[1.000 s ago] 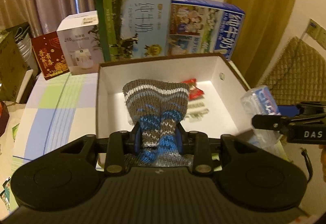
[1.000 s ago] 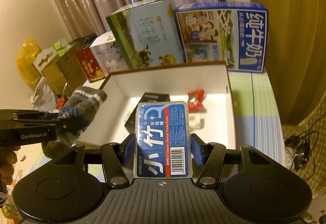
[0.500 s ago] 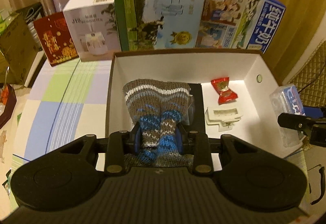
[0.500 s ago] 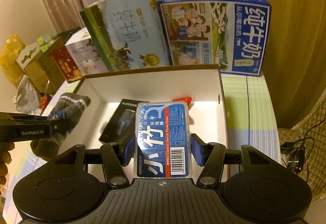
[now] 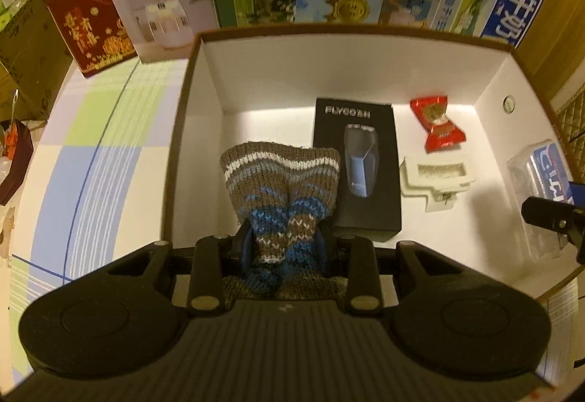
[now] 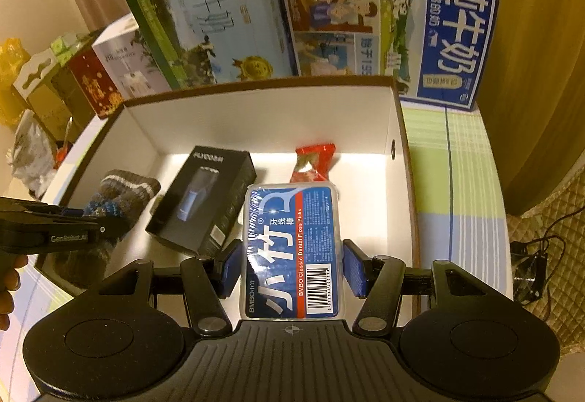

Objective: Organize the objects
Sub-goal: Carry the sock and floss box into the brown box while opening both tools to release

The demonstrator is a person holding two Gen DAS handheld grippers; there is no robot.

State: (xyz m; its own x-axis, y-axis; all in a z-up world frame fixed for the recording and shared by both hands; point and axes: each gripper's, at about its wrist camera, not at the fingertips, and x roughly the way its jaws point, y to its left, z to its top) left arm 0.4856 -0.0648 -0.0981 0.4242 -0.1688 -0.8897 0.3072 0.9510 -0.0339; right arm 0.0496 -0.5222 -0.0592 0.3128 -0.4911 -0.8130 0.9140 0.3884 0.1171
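Left wrist view: the left gripper point(image 5: 283, 243) pinches a knitted sock point(image 5: 281, 179) between its fingers, above the white box point(image 5: 204, 102) interior, just beside a black package point(image 5: 360, 164). A red candy point(image 5: 437, 126) lies farther right.

Right wrist view: the right gripper point(image 6: 292, 266) fingers clamp a floss pick case point(image 6: 292, 248) over the box's right half.

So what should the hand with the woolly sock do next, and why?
Probably lower a little and open the left gripper. It is shut on the knitted sock, already inside the white box, over bare floor left of the black Flyco box.
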